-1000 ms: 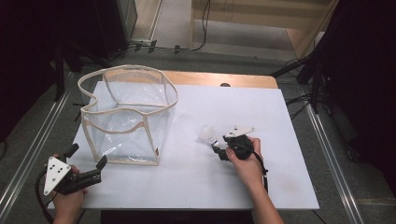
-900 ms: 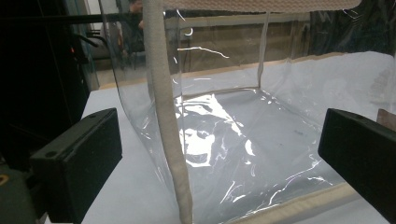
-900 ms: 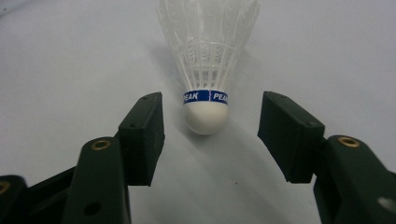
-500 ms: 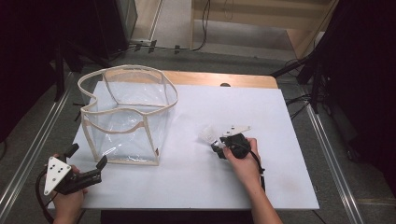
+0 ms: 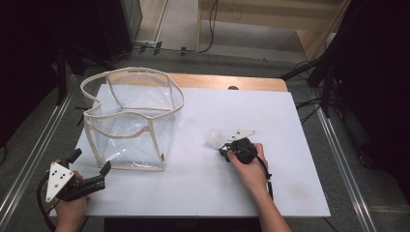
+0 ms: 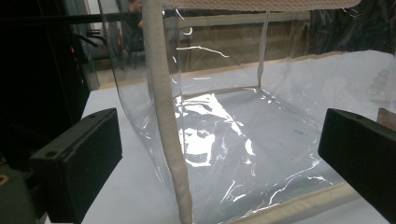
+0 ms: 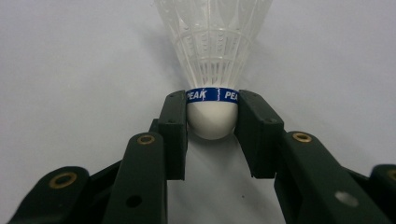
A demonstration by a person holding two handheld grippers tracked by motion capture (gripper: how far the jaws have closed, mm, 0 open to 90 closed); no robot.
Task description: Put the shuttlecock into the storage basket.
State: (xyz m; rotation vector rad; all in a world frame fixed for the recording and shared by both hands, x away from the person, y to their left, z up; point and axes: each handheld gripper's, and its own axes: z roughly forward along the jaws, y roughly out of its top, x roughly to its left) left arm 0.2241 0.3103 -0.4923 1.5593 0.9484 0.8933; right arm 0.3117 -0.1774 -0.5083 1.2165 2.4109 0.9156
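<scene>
The shuttlecock (image 7: 212,70) lies on the white table (image 5: 290,121), a little right of the table's middle in the high view, where it shows as a pale shape (image 5: 215,137) just ahead of your right gripper (image 5: 227,150). In the right gripper view its rounded white cork sits squarely between the two black jaws, and both pads (image 7: 173,126) press against the cork just below the blue band marked "PEAK" — your right gripper (image 7: 212,119) has just been closing and now has hold of the shuttlecock at its base. The plastic skirt fans away from the jaws, flat along the tabletop.

Your right hand (image 5: 249,166) rests low on the table, wrapped around the gripper body, with the cable trailing back along your forearm.

Your left gripper (image 5: 89,166) sits at the near left corner of the table, held in your left hand (image 5: 70,208), its jaws standing wide apart with nothing between them. It points at the clear plastic bag (image 5: 130,121) — a boxy, see-through bag with beige fabric trim that stands upright and open-topped on the left half of the table. In the left gripper view a trimmed vertical edge of the bag (image 6: 168,140) stands close in front of the jaws, apart from both.

The bag and the shuttlecock are well apart.
</scene>
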